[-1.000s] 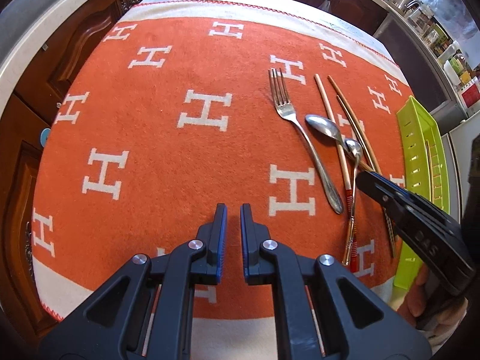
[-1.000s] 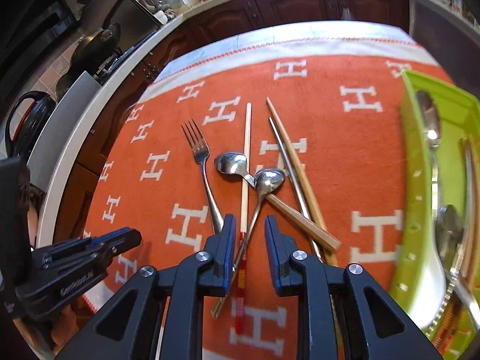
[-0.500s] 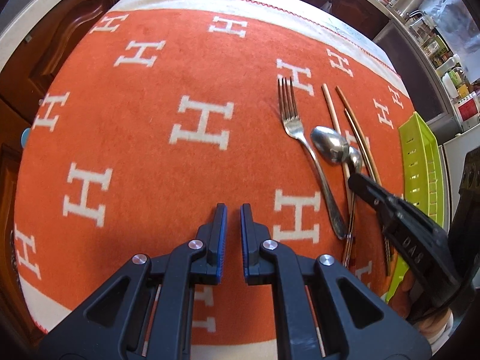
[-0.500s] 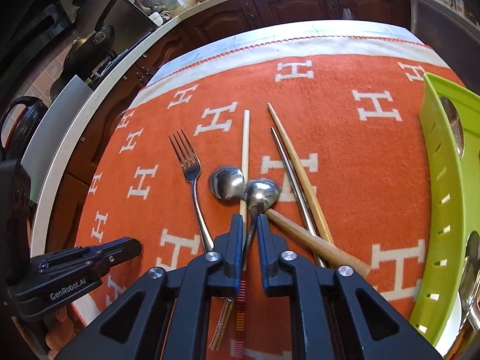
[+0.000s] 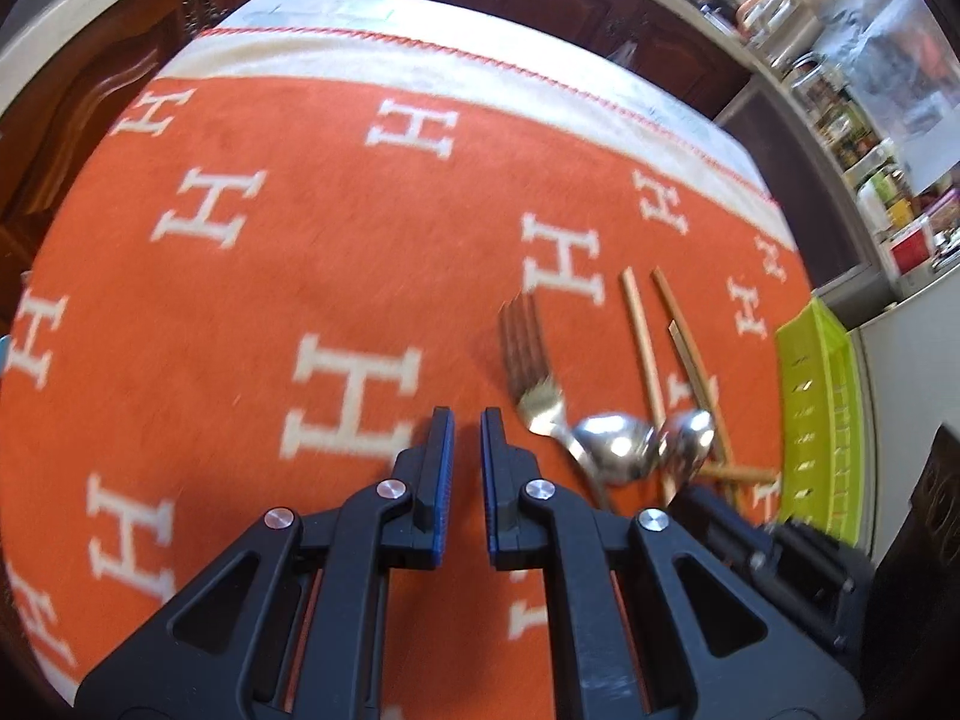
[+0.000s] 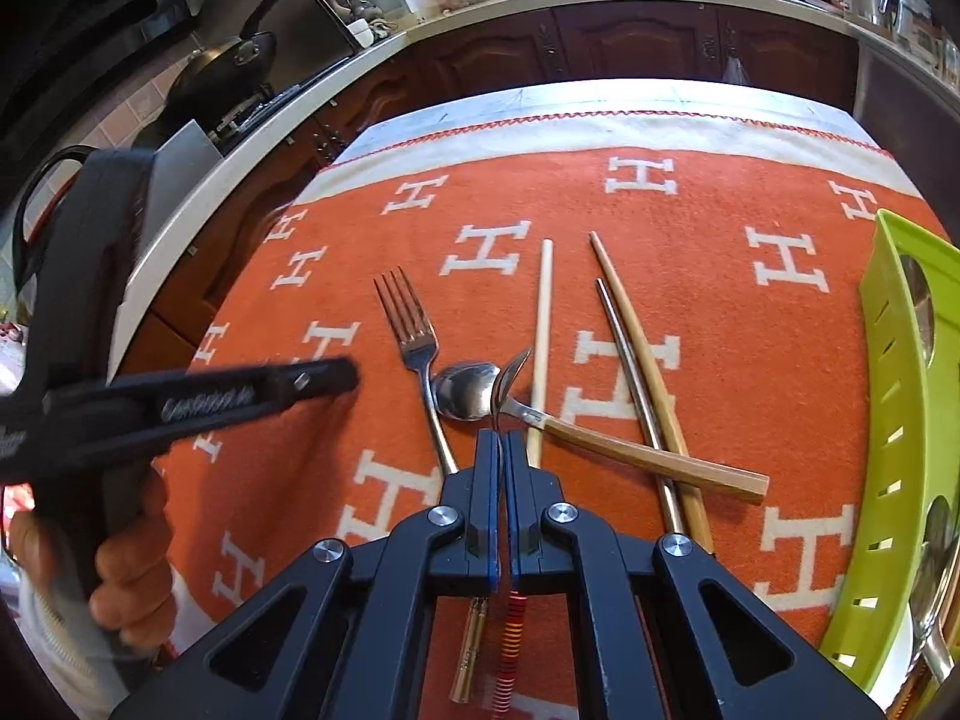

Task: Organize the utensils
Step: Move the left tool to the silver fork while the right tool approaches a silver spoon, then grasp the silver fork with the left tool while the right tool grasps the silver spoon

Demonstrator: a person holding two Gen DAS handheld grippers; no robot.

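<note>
Orange H-patterned blanket (image 6: 708,228) under fork (image 6: 414,348), before dark wooden cabinets (image 6: 630,42).

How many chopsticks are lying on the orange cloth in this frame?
3. A pale chopstick lies right of the fork, running under the right gripper; a brown chopstick and a metal chopstick lie together further right. The green tray may hold more, unseen.

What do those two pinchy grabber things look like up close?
Both are black plastic. The left gripper and right gripper each have two flat fingers lined with blue pads, joined by angular arms with triangle-shaped holes and round silver bolts. Seen from the side, the left one carries white lettering. A bare hand grips its handle.
</note>
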